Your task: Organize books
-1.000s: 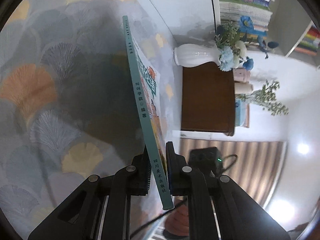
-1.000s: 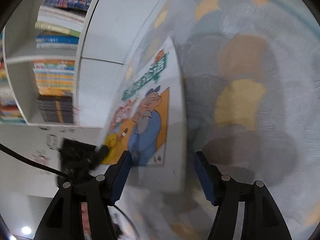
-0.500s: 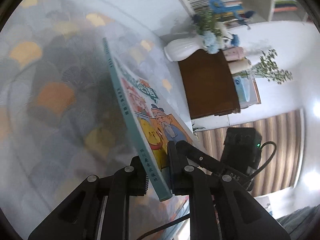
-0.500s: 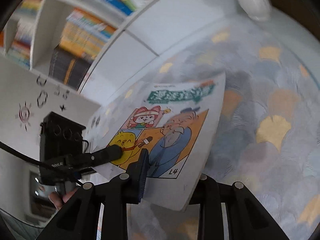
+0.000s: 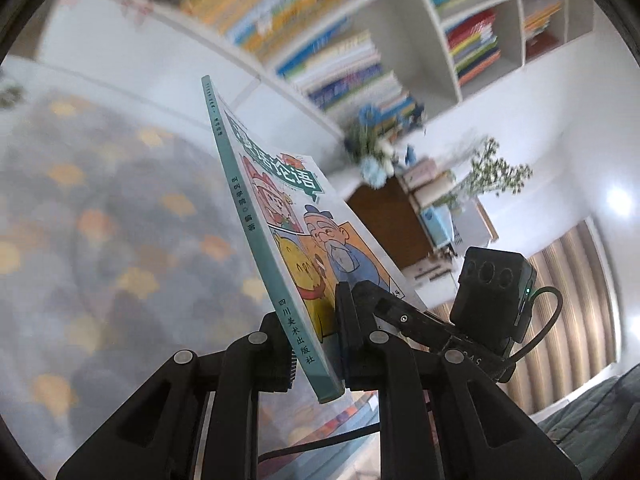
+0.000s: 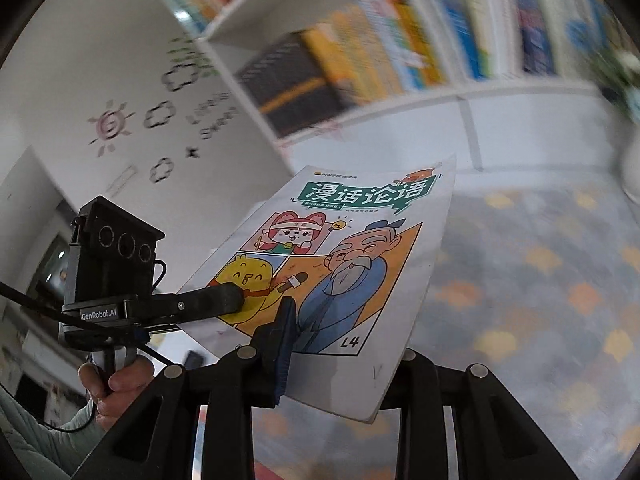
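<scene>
A thin cartoon-cover book with a teal spine [image 5: 256, 236] is lifted off the patterned tablecloth [image 5: 100, 240]. My left gripper [image 5: 316, 356] is shut on its spine edge near the bottom. In the right wrist view the same book [image 6: 344, 264] shows its cover, and the left gripper [image 6: 224, 300] pinches its left edge. My right gripper [image 6: 340, 360] stands wide around the book's lower corner; one blue pad lies over the cover, the other finger is hidden behind the book.
A white bookshelf [image 5: 400, 40] full of books stands behind the table, also in the right wrist view [image 6: 380, 52]. A vase of flowers [image 5: 372, 152] and a brown cabinet [image 5: 392, 216] stand at the right. A white wall with drawings [image 6: 132, 128] is at the left.
Both grippers and the book have tilted up from the tablecloth toward the bookshelf. The right gripper stays around the book's lower corner.
</scene>
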`<state>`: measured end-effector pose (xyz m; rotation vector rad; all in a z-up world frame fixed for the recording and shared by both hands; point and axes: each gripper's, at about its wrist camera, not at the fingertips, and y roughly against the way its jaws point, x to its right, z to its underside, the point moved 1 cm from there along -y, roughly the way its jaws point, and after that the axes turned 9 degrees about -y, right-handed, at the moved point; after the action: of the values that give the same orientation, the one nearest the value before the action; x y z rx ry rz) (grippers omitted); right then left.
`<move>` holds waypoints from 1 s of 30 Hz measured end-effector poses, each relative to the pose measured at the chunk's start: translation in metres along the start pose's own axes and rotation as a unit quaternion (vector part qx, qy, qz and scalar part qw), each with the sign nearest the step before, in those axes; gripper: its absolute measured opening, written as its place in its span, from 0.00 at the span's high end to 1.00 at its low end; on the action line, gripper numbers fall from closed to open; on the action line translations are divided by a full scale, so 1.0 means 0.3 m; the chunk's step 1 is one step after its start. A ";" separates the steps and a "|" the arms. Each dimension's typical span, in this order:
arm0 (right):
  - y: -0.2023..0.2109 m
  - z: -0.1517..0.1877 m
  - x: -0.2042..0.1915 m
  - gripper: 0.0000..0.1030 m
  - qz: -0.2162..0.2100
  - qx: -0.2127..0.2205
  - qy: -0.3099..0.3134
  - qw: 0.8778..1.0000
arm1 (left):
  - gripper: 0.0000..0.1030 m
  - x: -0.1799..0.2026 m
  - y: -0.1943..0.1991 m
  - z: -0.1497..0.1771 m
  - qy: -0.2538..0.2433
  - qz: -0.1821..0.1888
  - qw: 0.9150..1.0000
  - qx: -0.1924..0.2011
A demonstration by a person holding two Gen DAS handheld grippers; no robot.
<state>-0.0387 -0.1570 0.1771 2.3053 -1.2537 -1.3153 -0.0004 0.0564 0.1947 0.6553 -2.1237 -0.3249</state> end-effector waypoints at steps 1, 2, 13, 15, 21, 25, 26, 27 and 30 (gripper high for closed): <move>-0.026 -0.004 -0.056 0.71 -0.010 0.000 0.010 1.000 | 0.87 -0.007 0.048 0.000 -0.003 -0.006 1.000 0.008; -0.044 -0.003 -0.094 0.71 -0.017 0.000 0.016 1.000 | 0.87 -0.023 0.113 -0.004 -0.006 -0.016 1.000 0.017; -0.512 0.086 -0.534 0.70 -0.075 -0.073 0.045 0.993 | 0.86 -0.403 0.618 0.072 0.056 -0.111 0.990 0.059; -0.634 0.123 -0.600 0.70 -0.083 -0.095 0.039 0.991 | 0.86 -0.483 0.683 0.097 0.070 -0.130 0.987 0.060; -0.956 0.231 -0.751 0.70 -0.067 -0.143 0.041 0.987 | 0.86 -0.747 0.828 0.162 0.110 -0.181 0.976 0.046; -1.096 0.254 -0.794 0.70 -0.044 -0.163 0.035 0.985 | 0.86 -0.880 0.865 0.182 0.137 -0.183 0.973 0.043; -1.128 0.258 -0.803 0.69 -0.038 -0.168 0.032 0.985 | 0.86 -0.911 0.874 0.187 0.142 -0.180 0.972 0.045; -1.146 0.259 -0.809 0.69 -0.035 -0.168 0.031 0.985 | 0.86 -0.930 0.879 0.189 0.146 -0.176 0.972 0.048; -1.187 0.251 -0.833 0.69 -0.020 -0.163 0.033 0.986 | 0.86 -0.987 0.895 0.184 0.156 -0.163 0.973 0.055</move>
<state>0.0454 0.2682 0.0933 2.1316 -0.8984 -1.3322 0.0092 0.4445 0.0845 1.0537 -1.7409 -0.2624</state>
